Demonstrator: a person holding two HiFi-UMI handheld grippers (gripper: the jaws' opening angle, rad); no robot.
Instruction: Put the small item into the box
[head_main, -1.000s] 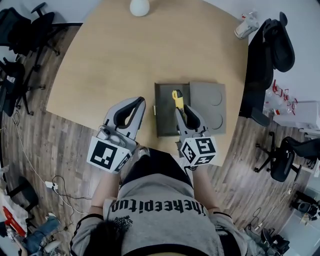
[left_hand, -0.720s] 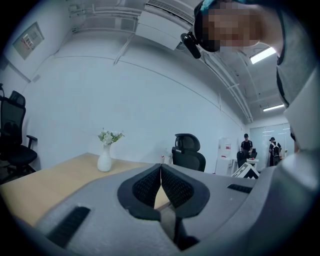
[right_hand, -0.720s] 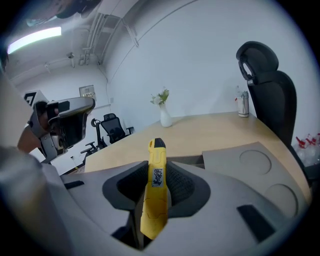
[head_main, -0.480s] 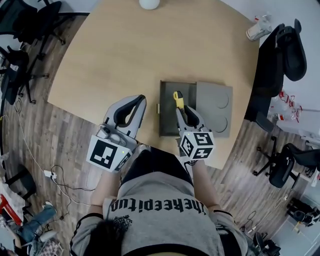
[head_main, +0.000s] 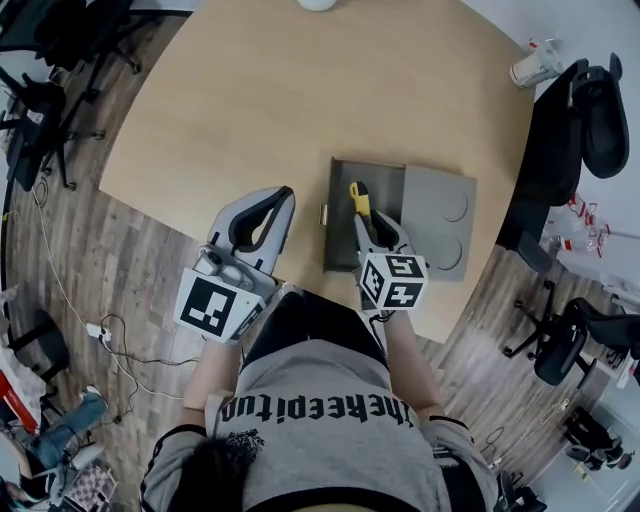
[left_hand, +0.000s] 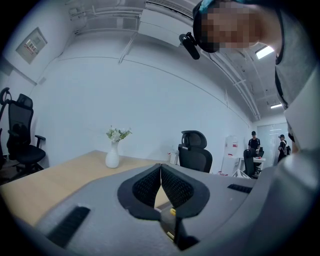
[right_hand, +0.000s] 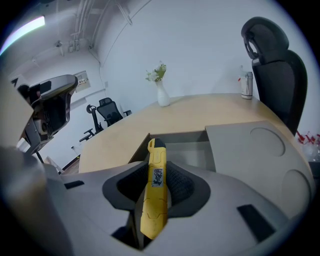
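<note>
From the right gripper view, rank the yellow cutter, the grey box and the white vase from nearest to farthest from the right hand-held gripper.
1. Yellow cutter: clamped in the jaws.
2. Grey box: just ahead, open, under the cutter's tip.
3. White vase: at the table's far edge, left of centre.

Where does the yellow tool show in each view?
Head view: yellow tool mid-right, in the right gripper, above the open box.
Left gripper view: at most a yellow speck below the shut jaws; unsure.
Right gripper view: tool at centre, clamped by the jaws.
Shared landmark: white vase.
</note>
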